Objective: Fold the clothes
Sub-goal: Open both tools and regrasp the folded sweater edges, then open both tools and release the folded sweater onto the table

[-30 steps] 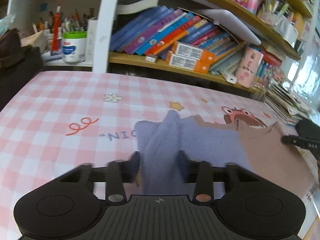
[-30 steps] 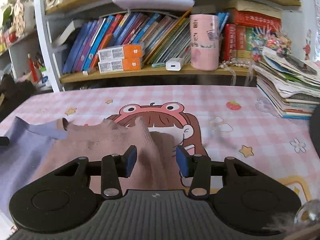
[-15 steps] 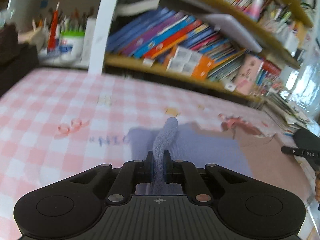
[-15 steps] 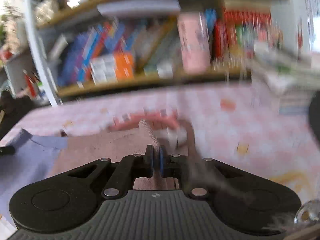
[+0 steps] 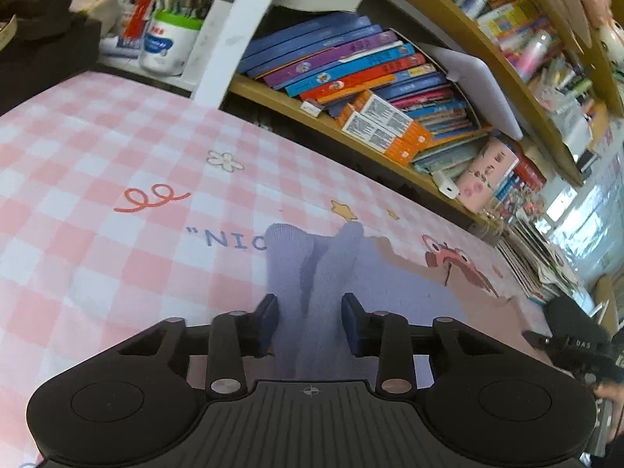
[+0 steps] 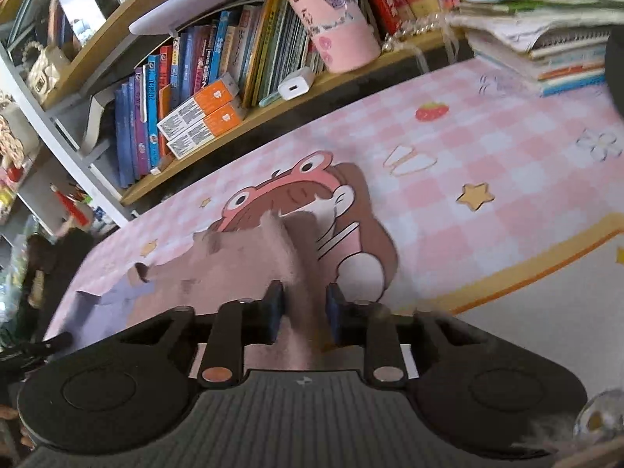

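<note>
Lilac and dusty-pink knit makes up the garment (image 5: 390, 284), which lies spread along the near edge of the table with its lilac part to the left and its pink part (image 6: 241, 257) to the right. Each end is rucked up into a ridge that runs between the fingers of a tong: the left gripper (image 5: 310, 319) stands spread, its blue pads either side of the lilac fold without pressing it, and the right gripper (image 6: 302, 310) is likewise parted, though more narrowly, with the pink ridge loose between its pads. How far the folding has got is hard to settle; the cloth looks mostly flat, with a ragged far edge, and no neat stacked fold shows, so the scene fits both a fold just laid down and let go and an edge about to be taken up. Beneath it lies a pink-and-white checked tablecloth (image 5: 97, 163) printed with stars, flowers and a frog-hatted cartoon figure (image 6: 308, 191). Behind the table, wooden shelves (image 5: 319, 117) hold leaning books, orange boxes, a pink tin (image 6: 331, 23) and a pen pot (image 5: 167, 39).
</note>
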